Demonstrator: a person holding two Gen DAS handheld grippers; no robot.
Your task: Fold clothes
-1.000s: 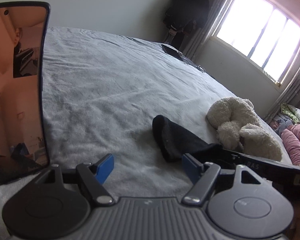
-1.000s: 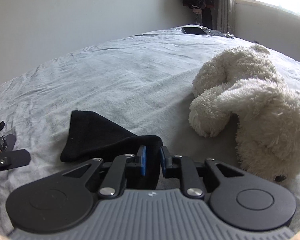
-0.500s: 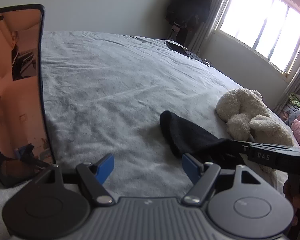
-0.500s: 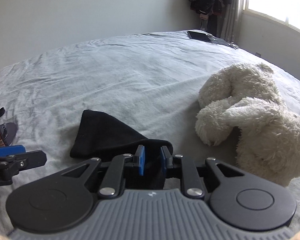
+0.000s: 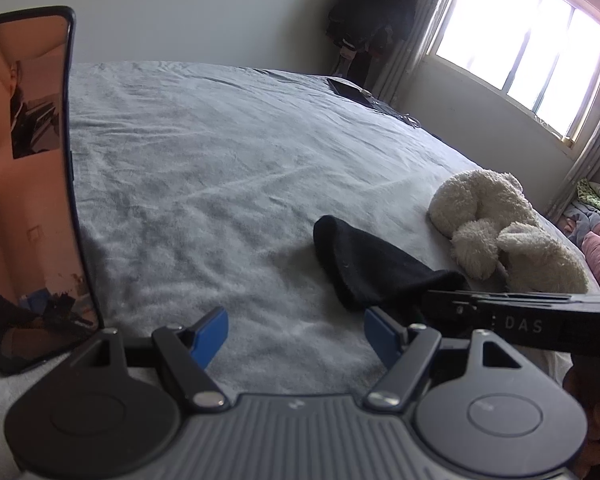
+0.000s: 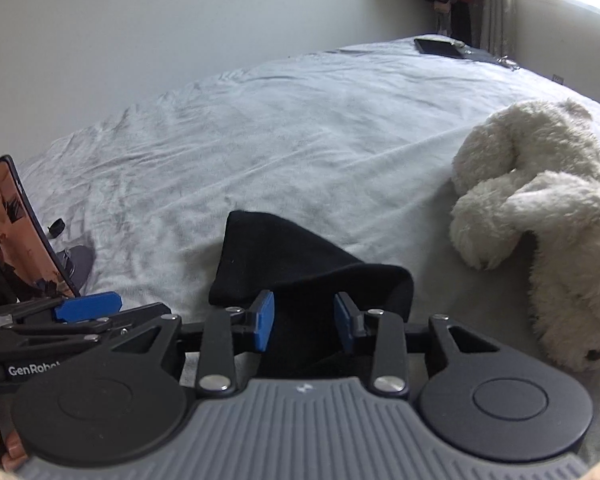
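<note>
Spreading wide over bare bedding, my left gripper has its blue jaws apart with nothing between them. My right gripper has its jaws parted too, standing either side of the near end of the black sock without pressing on it. In the left wrist view that sock lies at center right, its rounded end pointing toward the middle of the frame, its near end hidden behind the right gripper's black arm, which crosses the lower right.

Everything rests on a wide bed covered in a wrinkled pale grey sheet. A cream stuffed toy lies just right of the sock, apart from it. A phone stands upright at the left edge of the frame. A flat dark tablet sits on the far corner of the bed. In the upper right are a bright window and dark clothes hanging in the corner against a plain wall.

A second ago my right jaws were pinched on the sock; now they have let go. My left jaws are as wide as before.
</note>
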